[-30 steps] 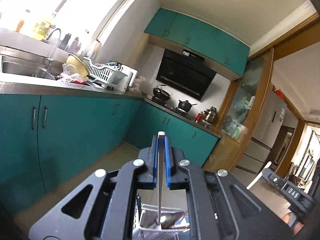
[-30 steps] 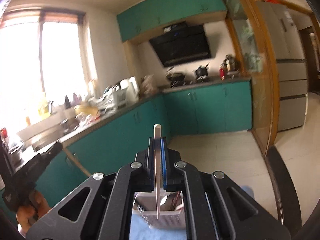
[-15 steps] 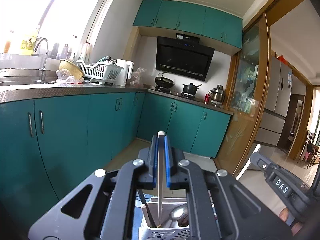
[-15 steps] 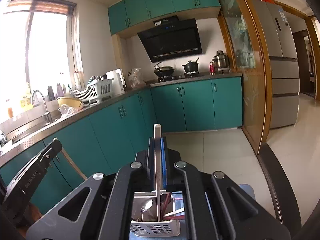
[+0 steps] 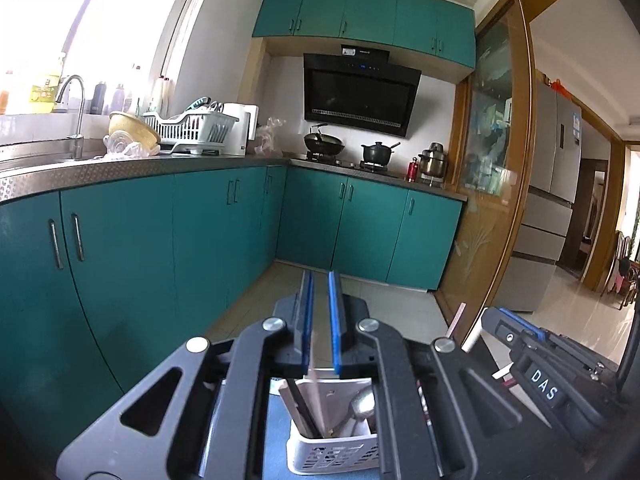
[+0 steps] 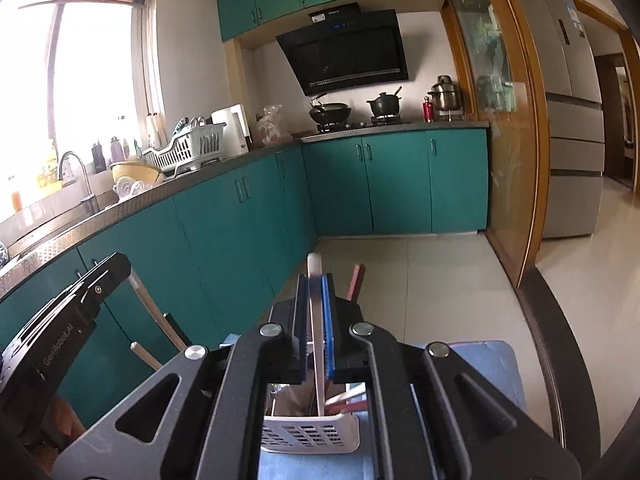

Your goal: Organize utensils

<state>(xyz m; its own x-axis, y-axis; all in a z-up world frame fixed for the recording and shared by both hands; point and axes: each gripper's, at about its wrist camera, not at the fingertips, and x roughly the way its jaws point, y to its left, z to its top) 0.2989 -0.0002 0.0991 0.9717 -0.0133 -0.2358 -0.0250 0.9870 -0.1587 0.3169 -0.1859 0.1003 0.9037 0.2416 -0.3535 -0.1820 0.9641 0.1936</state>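
Through my left wrist camera, my left claw stands narrowly apart, its 2 blue pads holding nothing: daylight and floor show between them, and a pale utensil appears just under the gap, its lower end already down in the white slotted utensil holder below. That holder stands on a blue mat and also carries a dark-handled piece leaning to the left and a metal spoon at its right side. To the right of this view I see my right claw's black body with the pale handle poking up past it. Beyond lie teal cabinets, a dish rack and a wok. Through my right wrist camera, my right claw is pinched tight on a pale flat handle that rises above the pads and runs down between them into the same white holder, directly beneath, with a red-tipped stick standing just right of the pads and more sticks leaning in the holder. My left claw's black body shows at the left edge, with a pale stick slanting beside it; I cannot tell whether they touch.
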